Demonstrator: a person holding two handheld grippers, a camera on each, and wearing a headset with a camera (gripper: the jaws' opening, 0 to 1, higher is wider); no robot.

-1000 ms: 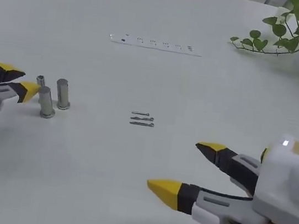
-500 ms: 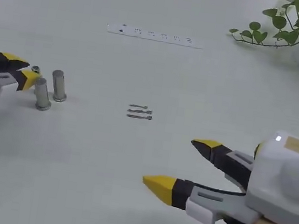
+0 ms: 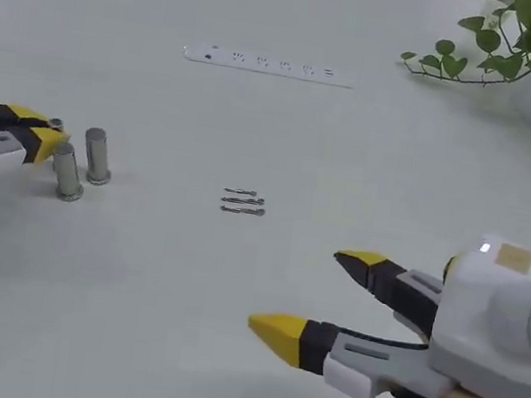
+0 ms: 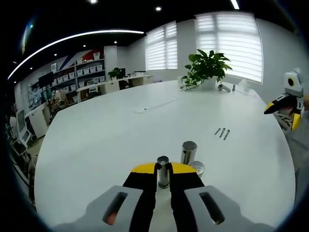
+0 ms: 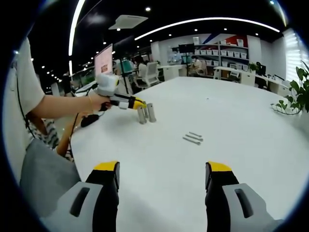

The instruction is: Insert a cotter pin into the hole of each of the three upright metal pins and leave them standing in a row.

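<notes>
Nearest, the right claw (image 3: pixel 315 293) hangs spread wide over the counter (image 3: pixel 134 289). Beyond it, three cotter pins (image 3: pixel 243 202) lie side by side. Off to the left, the left claw (image 4: pixel 163 166) pinches one upright metal pin (image 4: pixel 162 178). The two other metal pins (image 3: pixel 97 156) stand just beside it. A power strip (image 3: pixel 265 63) lies farther back.

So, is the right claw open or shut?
Open: the right claw has its two yellow tips wide apart, with nothing held between them.
</notes>
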